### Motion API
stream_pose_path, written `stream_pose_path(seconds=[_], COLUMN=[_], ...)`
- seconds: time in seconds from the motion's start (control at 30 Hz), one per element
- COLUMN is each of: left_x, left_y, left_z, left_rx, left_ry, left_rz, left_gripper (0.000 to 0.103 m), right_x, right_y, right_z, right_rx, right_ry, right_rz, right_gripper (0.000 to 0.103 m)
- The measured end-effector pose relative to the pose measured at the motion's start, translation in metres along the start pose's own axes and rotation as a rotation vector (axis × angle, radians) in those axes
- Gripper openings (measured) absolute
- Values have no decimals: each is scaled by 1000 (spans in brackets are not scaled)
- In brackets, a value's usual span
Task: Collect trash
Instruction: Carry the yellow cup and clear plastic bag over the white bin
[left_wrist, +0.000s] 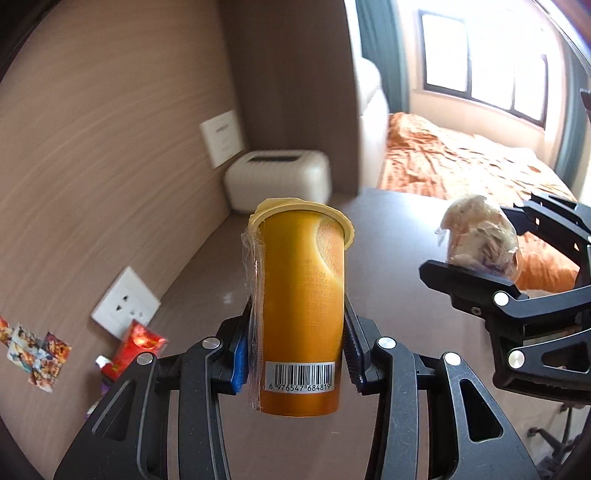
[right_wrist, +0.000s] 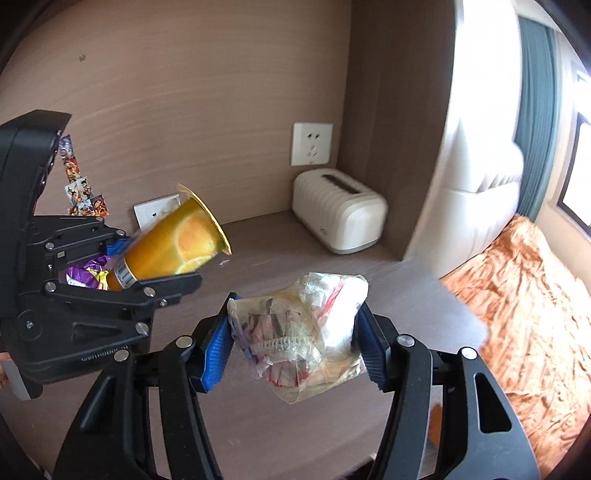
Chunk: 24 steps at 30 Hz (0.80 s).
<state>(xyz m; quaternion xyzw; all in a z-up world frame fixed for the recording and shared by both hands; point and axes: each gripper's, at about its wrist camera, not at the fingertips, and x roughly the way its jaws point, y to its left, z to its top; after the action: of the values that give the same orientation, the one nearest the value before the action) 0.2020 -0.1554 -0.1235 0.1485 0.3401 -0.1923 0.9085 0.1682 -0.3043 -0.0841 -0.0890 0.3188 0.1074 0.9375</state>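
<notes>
My left gripper (left_wrist: 295, 354) is shut on an orange drink cup (left_wrist: 301, 306) with a barcode and a clear wrapped straw on its side, held above the brown desk (left_wrist: 388, 236). The cup (right_wrist: 173, 245) and left gripper (right_wrist: 122, 266) also show at the left of the right wrist view. My right gripper (right_wrist: 295, 347) is shut on a crumpled clear plastic bag of wrappers and tissue (right_wrist: 299, 332), held above the desk. That bag (left_wrist: 480, 236) and right gripper (left_wrist: 480, 254) show at the right of the left wrist view.
A white ribbed tissue box (left_wrist: 279, 179) stands in the desk's back corner. Wall sockets (left_wrist: 125, 304), stickers (left_wrist: 35, 350) and a red packet (left_wrist: 135, 347) are at the left wall. Purple wrappers (right_wrist: 88, 273) lie behind the left gripper. A bed with an orange cover (right_wrist: 524, 306) lies to the right.
</notes>
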Motion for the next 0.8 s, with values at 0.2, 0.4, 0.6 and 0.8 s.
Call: stream_pose_path(seconds=[0.2,0.4,0.6,0.8], left_x=[-8,-4,16,62], left_y=[-55,-121,-194,-260], left_z=[6,4,-9,-34], left_rx=[66,119,194,279], left_ry=[-14,19,84,177], left_rz=[-57,-122,-184,-234], left_gripper=[41,41,41,41], right_x=[-39,-67,-78,-60], right_y=[-33,-78,-121,-159], right_z=[-19,-59,-104,-162], right_rx=[10,35,68,68], right_ry=[-8,45,106,194], right_rz=[-42,-80,-84,-99], right_gripper=[61,60,61,61])
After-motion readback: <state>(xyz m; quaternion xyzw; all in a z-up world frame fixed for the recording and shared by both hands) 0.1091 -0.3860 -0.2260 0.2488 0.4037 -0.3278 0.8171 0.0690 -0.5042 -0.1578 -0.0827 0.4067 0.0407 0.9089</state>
